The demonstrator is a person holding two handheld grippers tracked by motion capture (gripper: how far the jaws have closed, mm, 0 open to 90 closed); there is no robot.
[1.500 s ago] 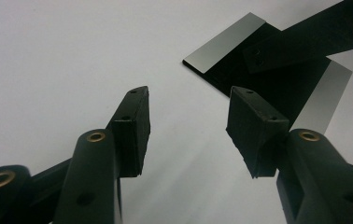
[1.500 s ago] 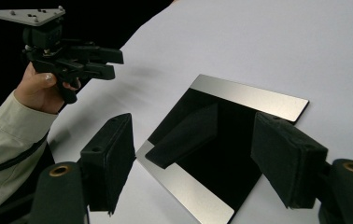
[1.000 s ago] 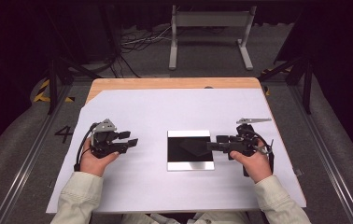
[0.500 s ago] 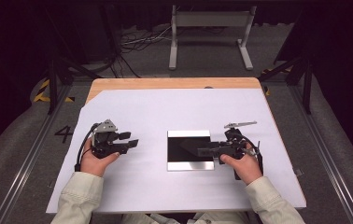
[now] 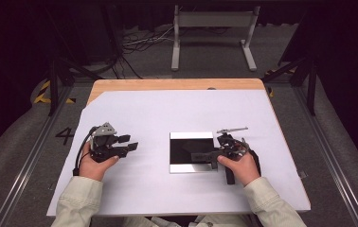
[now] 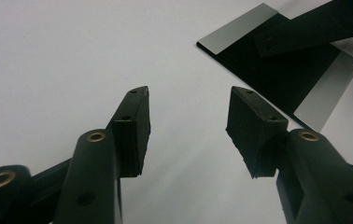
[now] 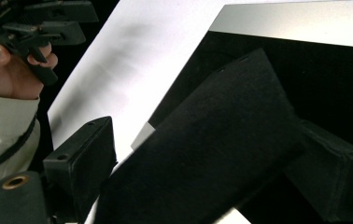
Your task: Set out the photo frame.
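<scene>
Felt block [image 7: 212, 140] | clamped in right gripper [image 5: 213, 155], reaching over glossy plate [image 5: 186, 142] from its 3 o'clock edge | likely light, soft, non-slip; best held across long sides | left gripper [image 5: 129, 143] released, idle at 9 o'clock

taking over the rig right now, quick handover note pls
Left claw: open, empty, over the white sheet, left of the plate.
Right claw: shut on a black pad, which reaches over the glossy black plate.
Plate: flat on the sheet between the hands.
Done: pad picked up and brought over the plate.
Left: probably lower the pad onto the plate; contact cannot be told yet.
</scene>
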